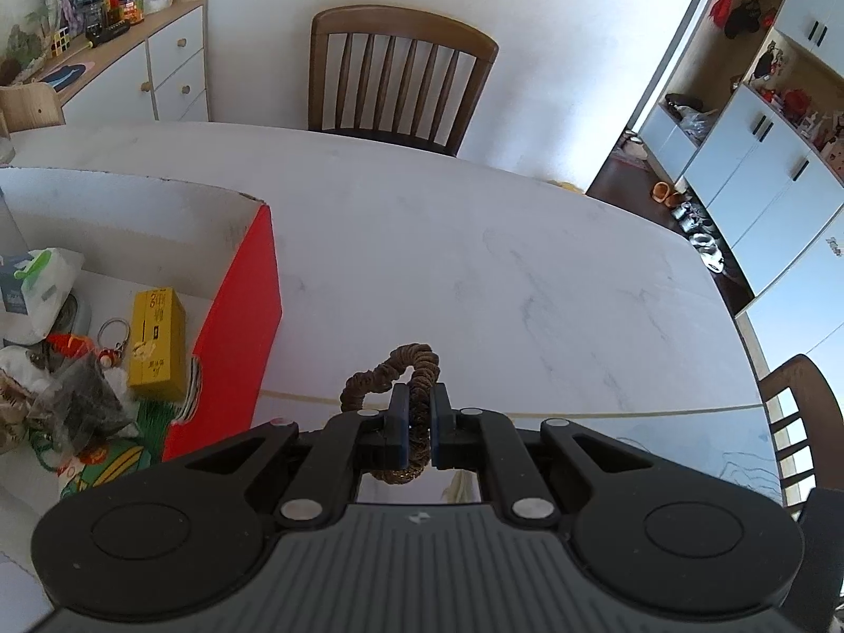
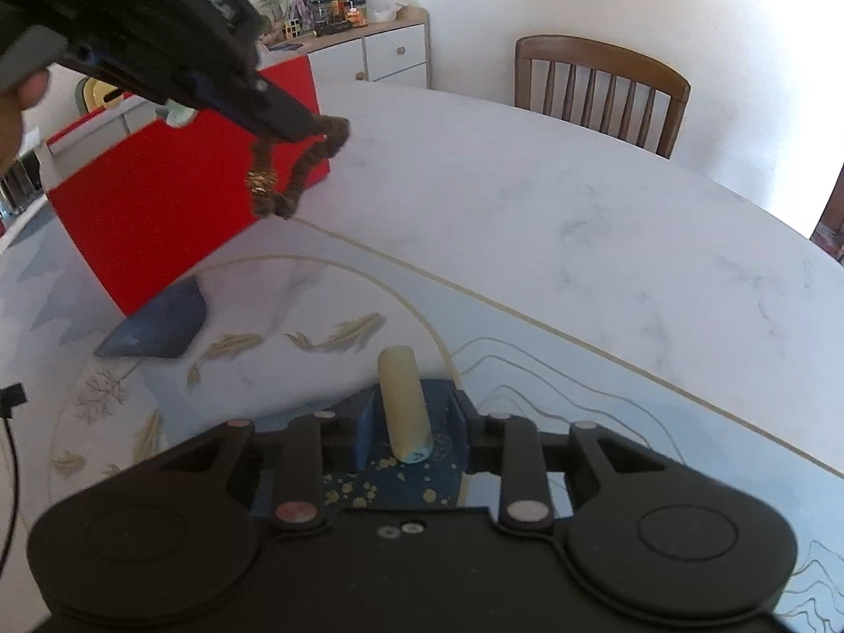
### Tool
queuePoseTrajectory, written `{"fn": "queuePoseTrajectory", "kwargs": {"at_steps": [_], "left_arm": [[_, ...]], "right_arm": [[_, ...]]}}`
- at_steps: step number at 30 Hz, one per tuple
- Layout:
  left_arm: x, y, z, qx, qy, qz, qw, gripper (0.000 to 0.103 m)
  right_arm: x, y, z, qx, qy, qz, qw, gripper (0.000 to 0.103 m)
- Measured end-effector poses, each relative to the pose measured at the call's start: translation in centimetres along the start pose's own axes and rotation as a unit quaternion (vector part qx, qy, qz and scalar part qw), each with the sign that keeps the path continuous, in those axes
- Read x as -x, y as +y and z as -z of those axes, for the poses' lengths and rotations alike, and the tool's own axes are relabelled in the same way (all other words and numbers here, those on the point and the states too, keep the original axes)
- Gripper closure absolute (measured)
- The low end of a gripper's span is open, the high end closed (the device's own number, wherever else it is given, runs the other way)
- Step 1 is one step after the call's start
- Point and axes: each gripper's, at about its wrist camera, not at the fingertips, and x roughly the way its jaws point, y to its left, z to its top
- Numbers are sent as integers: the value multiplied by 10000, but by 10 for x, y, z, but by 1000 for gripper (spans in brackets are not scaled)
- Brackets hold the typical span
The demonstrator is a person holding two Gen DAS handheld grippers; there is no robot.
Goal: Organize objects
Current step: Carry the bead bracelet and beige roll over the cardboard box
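Box (image 1: 240, 316) holds yellow carton (image 1: 157, 351); left tongs (image 1: 420, 424) grip scrunchie (image 1: 393, 377).

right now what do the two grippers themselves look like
Both the left gripper and right gripper are matte black, with ribbed bodies, round side discs, silver pivot pins and blue finger pads. A thin black cable shows at the right view's edge.
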Motion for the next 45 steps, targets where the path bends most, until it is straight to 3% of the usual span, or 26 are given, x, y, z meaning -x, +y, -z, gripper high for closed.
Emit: {"fn": "queuePoseTrajectory", "kwargs": {"at_steps": [7, 17, 30, 36, 45], "left_arm": [[17, 5, 11, -48, -49, 201, 9998, 96], [51, 22, 23, -151, -257, 496, 9983, 96], [103, 70, 24, -335, -509, 872, 9943, 96], [124, 104, 20, -427, -616, 836, 9937, 96], [143, 166, 12, -467, -668, 499, 9954, 96]], "right_arm": [[7, 8, 2, 78, 48, 140, 9999, 89], [47, 15, -2, -1010, -120, 50, 9948, 89], [101, 76, -49, -938, -603, 64, 9937, 89], [103, 104, -72, -815, -683, -22, 9943, 89], [89, 146, -109, -637, -788, -150, 9947, 89]]}}
